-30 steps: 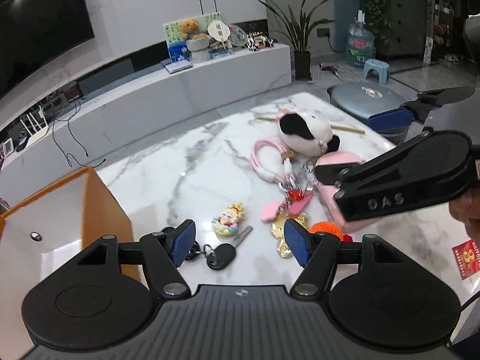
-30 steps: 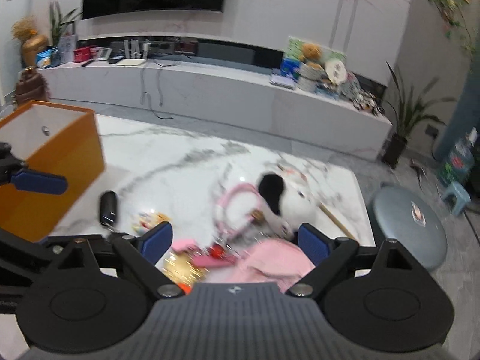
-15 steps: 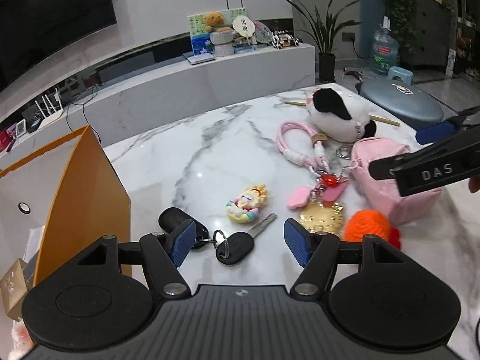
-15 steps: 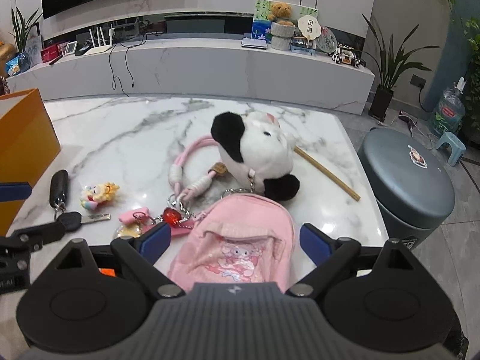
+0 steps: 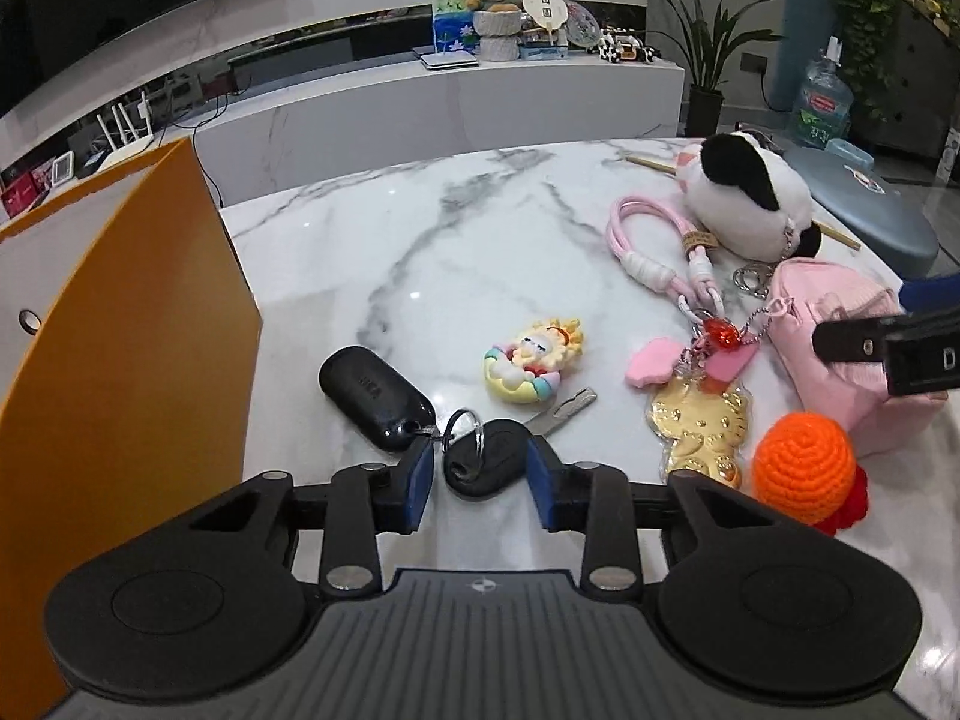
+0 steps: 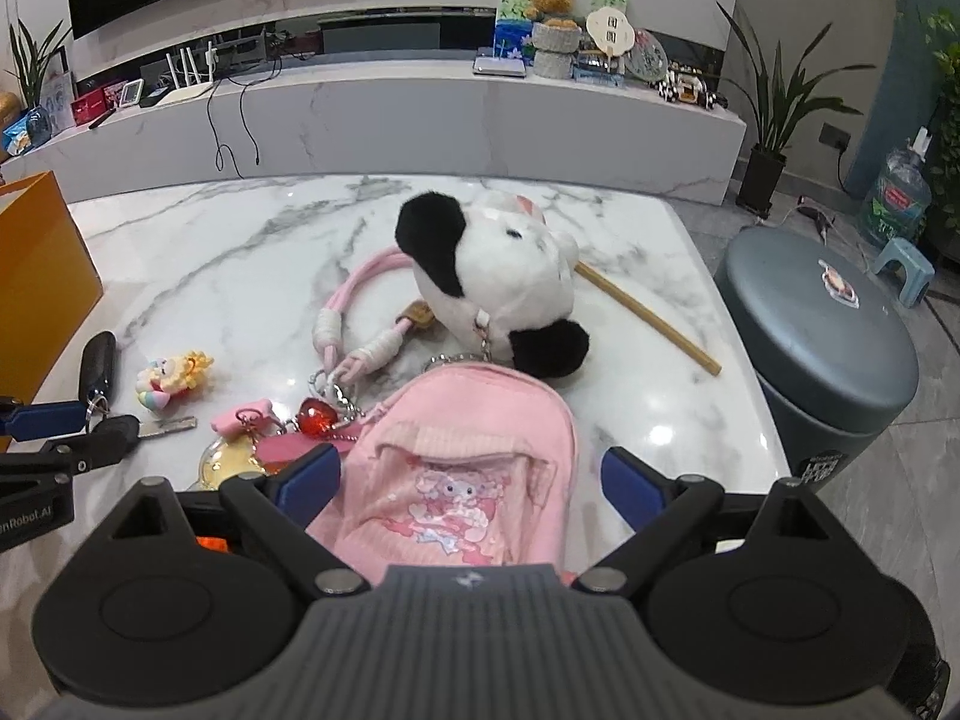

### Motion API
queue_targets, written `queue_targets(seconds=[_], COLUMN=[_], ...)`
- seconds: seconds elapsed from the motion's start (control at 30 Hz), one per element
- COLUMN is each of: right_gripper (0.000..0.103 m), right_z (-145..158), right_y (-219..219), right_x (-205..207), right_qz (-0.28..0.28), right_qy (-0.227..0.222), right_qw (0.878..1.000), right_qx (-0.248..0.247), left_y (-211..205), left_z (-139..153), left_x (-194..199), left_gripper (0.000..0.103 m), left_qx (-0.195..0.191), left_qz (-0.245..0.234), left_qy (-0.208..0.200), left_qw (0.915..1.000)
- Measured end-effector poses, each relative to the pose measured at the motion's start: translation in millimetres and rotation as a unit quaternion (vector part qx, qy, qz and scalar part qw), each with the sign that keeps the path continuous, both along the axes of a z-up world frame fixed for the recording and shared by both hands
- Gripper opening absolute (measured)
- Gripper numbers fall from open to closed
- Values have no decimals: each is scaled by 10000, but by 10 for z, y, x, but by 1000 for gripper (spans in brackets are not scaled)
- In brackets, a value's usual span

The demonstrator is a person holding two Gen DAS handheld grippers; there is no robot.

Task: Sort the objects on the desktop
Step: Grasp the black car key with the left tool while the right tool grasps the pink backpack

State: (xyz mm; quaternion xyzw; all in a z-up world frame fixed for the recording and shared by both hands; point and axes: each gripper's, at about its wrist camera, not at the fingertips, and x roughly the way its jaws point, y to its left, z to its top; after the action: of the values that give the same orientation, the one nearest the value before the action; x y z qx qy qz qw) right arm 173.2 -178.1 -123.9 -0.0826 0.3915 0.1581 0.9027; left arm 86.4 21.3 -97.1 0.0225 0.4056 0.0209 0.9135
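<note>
Car key [image 5: 483, 461]: on the marble table [image 5: 420, 252], between the blue pads of the left gripper [image 5: 478, 476]; jaws closing, right pad at its edge, left pad apart.
Pink backpack [image 6: 456, 480]: on the table, between the wide-spread fingers of the right gripper [image 6: 471, 474], neither pressing.
Black fob [image 5: 375, 396]: ringed to the key.
Plush toy [image 6: 492, 282]: farther back.

Pinks, black and orange on white marble

The counter [image 5: 420, 252] is white with grey veins; black car key [image 5: 486, 459], pink mini backpack [image 6: 462, 480], black-and-white plush [image 6: 492, 276], gold cat charm [image 5: 699, 426], orange crocheted ball [image 5: 804, 468], orange box [image 5: 120, 360].
</note>
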Motion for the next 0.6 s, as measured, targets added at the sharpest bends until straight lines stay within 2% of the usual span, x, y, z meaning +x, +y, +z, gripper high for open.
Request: queue_targets(seconds=[0.1, 0.3, 0.37, 0.47, 0.57, 0.6], right_gripper=[95, 95, 95, 95, 92, 88], right_z=[-30, -85, -96, -111, -141, -135], right_y=[-16, 18, 40, 60, 50, 41], right_x=[24, 48, 44, 53, 67, 65], right_qz=[-63, -122, -95, -68, -61, -61], right_qy=[121, 291, 308, 399, 515, 510], right_qw=[9998, 9990, 9991, 9989, 9983, 9983], right_qx=[169, 304, 275, 235, 263, 280], left_y=[30, 52, 67, 86, 79, 78], left_z=[21, 42, 48, 66, 94, 106], left_x=[-9, 39, 49, 54, 50, 39], left_gripper=[11, 11, 4, 3, 3, 3], left_qx=[-7, -157, -215, -291, -261, -263], left_qz=[71, 62, 85, 116, 126, 128], left_qy=[-95, -69, -64, -61, -86, -99], left_qw=[9999, 9998, 9997, 9995, 9995, 9995])
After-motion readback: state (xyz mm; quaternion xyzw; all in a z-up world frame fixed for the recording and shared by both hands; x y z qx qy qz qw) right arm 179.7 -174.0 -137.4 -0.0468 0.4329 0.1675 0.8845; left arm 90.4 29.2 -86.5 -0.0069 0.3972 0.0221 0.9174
